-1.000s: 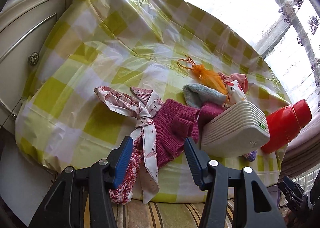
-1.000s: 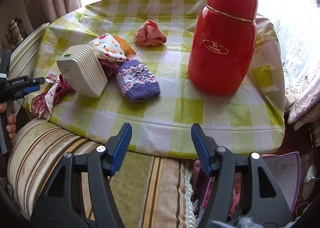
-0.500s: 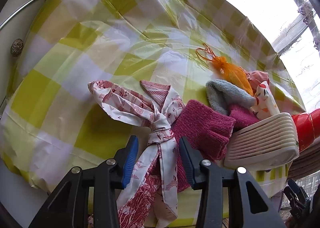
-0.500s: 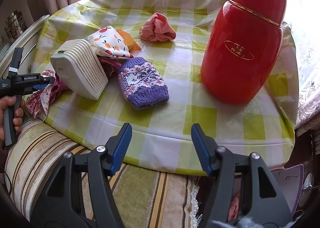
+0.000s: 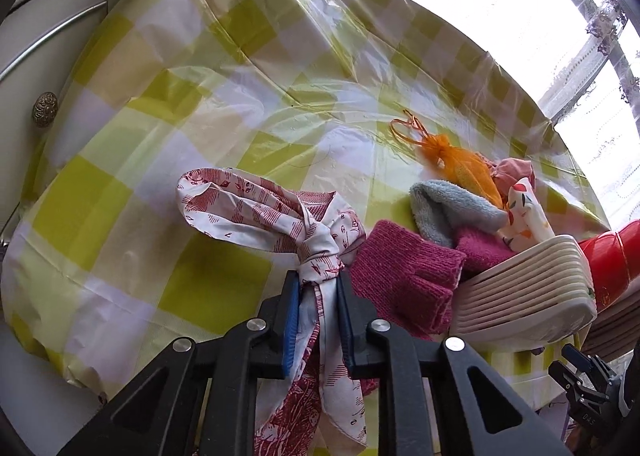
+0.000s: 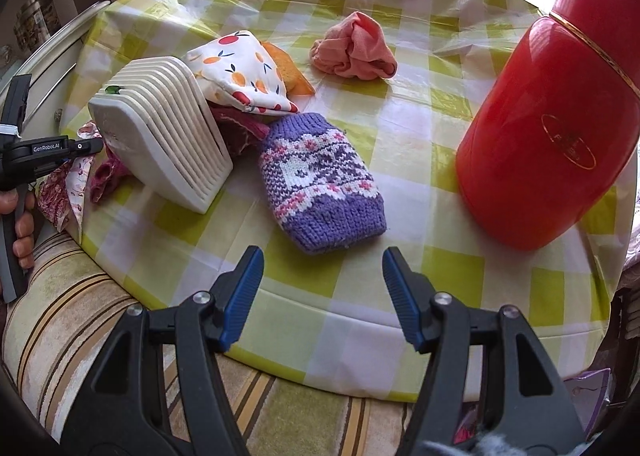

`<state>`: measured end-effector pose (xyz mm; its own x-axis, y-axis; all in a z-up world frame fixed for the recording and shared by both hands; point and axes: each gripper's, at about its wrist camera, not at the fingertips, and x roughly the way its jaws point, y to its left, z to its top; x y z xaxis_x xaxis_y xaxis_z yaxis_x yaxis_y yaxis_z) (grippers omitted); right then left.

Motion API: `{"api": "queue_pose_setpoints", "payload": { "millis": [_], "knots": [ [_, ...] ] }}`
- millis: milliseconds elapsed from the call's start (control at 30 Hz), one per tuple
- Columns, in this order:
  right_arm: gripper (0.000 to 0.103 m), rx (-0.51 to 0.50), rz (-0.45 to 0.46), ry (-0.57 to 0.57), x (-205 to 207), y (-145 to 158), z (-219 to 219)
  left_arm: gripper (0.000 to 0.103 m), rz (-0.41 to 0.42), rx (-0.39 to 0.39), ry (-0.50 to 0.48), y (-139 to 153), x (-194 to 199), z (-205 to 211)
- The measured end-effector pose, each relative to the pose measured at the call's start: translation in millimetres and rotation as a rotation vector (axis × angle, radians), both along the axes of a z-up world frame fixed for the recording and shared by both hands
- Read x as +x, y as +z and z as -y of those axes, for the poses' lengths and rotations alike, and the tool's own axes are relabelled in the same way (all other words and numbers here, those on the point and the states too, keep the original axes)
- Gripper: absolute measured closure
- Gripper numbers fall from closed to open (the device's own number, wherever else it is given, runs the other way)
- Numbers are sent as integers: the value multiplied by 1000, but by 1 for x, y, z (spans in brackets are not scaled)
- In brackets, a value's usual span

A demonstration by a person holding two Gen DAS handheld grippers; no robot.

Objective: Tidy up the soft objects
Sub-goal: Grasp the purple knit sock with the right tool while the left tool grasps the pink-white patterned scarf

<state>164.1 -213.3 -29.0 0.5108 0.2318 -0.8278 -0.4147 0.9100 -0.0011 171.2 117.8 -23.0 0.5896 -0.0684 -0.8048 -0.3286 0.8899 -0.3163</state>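
Left hand-held gripper (image 5: 318,292) just closed, pinching knotted scarf (image 5: 320,256)

A knotted red-and-white scarf (image 5: 304,240) lay left of the white ribbed box (image 5: 524,292); a purple knitted pouch (image 6: 320,180) right.

On the checked table (image 6: 452,268): one red flask (image 6: 552,144), one white ribbed box (image 6: 160,136), one knotted scarf (image 5: 280,224), one magenta glove (image 5: 404,276), one purple knitted cover (image 6: 320,180), one pink cloth (image 6: 356,48), one fruit-print pouch (image 6: 240,72), one orange mesh bag (image 5: 460,168), one grey towel (image 5: 448,212).
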Motion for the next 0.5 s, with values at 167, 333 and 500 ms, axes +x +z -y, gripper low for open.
{"api": "queue_pose_setpoints", "payload": {
  "millis": [167, 333, 500],
  "knots": [
    [37, -17, 2, 22, 10, -7, -12, 84, 52, 59, -3, 11, -7, 7],
    [37, -34, 1, 35, 22, -14, -23, 84, 97, 81, 12, 17, -15, 9],
    [37, -54, 12, 44, 37, -20, -35, 84, 133, 82, 39, 22, -22, 5]
  ]
}}
